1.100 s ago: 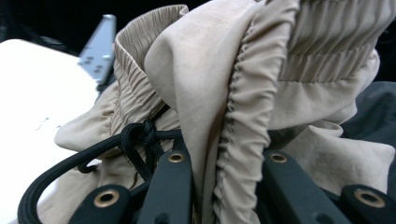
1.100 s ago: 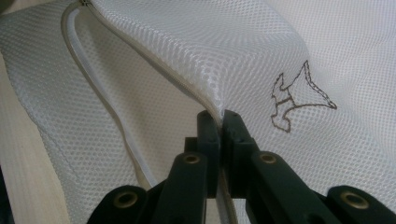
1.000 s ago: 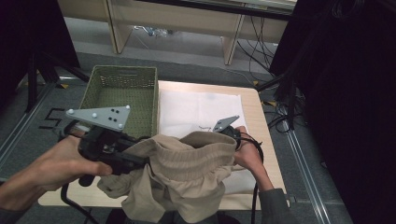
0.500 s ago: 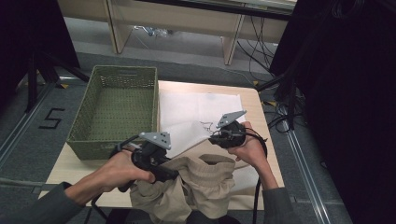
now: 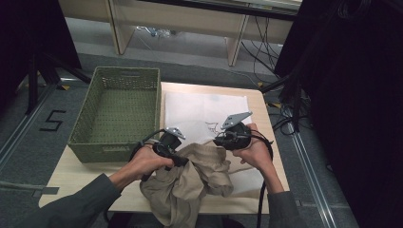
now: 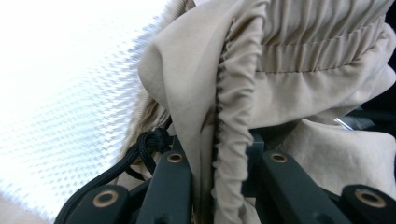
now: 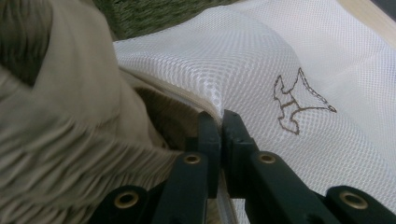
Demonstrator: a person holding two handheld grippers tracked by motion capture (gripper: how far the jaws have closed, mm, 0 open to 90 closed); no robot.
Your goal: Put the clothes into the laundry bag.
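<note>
A beige garment (image 5: 190, 185) with a gathered elastic waistband (image 6: 303, 60) and a black drawstring (image 6: 149, 142) lies bunched at the table's front edge, partly hanging over it. My left gripper (image 5: 183, 161) is shut on a fold of that waistband (image 6: 224, 149). A white mesh bag (image 5: 204, 107) with a small brown embroidered figure (image 7: 294, 100) lies flat on the table behind the garment. My right gripper (image 5: 217, 140) is shut on the bag's near edge (image 7: 219, 121), lifting it slightly, with the beige cloth (image 7: 70, 116) right beside it.
A green woven basket (image 5: 116, 147) stands empty at the left of the wooden table (image 5: 81, 175), close to my left hand. Cables trail from both grippers toward the front edge. Dark floor and furniture legs surround the table.
My left gripper has come down and rightward with the garment, from raised above the basket side to low beside the bag's edge. The right gripper has stayed put on the bag.
</note>
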